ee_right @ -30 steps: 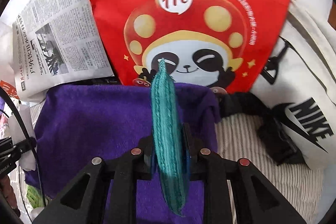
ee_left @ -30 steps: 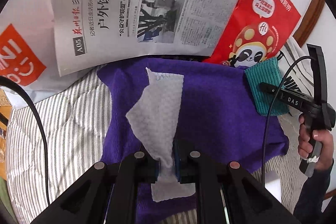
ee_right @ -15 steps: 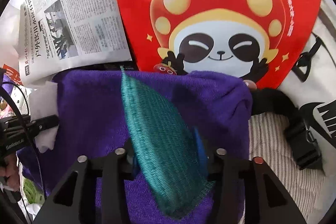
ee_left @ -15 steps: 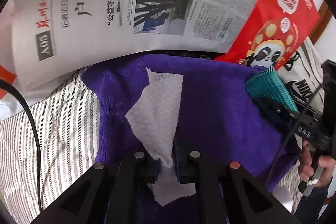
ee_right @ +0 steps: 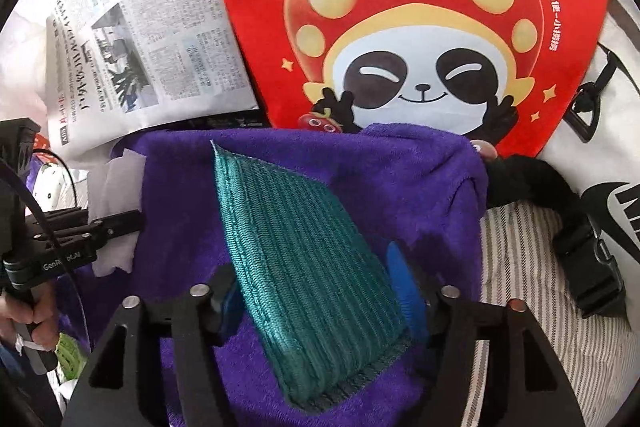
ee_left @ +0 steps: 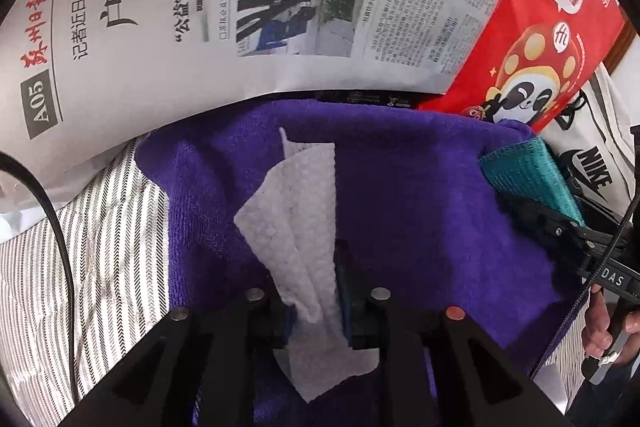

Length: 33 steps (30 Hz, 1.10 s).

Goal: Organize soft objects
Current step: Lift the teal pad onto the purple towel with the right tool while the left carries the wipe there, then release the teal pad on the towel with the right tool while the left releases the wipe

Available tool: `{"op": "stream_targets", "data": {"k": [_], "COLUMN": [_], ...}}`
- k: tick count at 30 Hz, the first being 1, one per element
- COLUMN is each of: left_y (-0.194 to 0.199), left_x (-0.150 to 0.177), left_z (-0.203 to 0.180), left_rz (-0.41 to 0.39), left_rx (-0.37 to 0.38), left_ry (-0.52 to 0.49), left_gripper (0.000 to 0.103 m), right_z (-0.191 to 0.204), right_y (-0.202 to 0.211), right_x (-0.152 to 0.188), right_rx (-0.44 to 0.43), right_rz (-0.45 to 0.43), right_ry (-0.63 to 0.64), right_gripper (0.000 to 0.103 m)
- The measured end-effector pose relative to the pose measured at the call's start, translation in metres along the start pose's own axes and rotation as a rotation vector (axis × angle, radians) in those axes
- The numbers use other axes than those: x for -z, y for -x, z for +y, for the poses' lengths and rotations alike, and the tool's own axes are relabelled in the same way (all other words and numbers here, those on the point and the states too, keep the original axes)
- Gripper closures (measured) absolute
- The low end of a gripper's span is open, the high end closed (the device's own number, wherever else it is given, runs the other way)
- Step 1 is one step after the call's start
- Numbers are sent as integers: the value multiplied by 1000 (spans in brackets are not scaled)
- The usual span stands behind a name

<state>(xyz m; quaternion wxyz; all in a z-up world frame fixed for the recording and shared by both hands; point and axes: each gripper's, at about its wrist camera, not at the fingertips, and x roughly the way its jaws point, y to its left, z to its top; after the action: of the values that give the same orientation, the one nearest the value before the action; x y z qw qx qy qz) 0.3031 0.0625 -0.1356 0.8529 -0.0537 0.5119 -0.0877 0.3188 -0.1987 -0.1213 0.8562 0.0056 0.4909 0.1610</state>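
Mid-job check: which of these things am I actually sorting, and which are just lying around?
Job:
- white wipe, in the left gripper
- teal cloth, lying between the right gripper's open fingers
- purple towel, under both

Lying about:
- newspaper
- red panda bag
- white Nike bag
- black strap
- striped sheet

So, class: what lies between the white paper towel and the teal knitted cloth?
Only bare purple towel lies between the white paper towel and the teal knitted cloth; the left wrist view shows it best.
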Motion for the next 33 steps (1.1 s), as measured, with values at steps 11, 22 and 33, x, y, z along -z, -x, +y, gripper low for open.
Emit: {"op": "stream_targets", "data": {"k": [11, 22, 33], "left_y": [4, 22, 54], "left_x": [14, 30, 44], "left_z": [-28, -55, -67], "left_rz": [25, 40, 58], "left_rx": [-49, -144, -121], "left_ry": [-42, -107, -68], "left_gripper": [44, 24, 22], "right_z": [16, 34, 12], "right_y": [-4, 3, 59], "right_x": [5, 16, 22], "right_rx": [-22, -65, -97], "right_rz": [37, 30, -22], "right_ry": [38, 61, -34], "right_gripper": [24, 16, 13]}}
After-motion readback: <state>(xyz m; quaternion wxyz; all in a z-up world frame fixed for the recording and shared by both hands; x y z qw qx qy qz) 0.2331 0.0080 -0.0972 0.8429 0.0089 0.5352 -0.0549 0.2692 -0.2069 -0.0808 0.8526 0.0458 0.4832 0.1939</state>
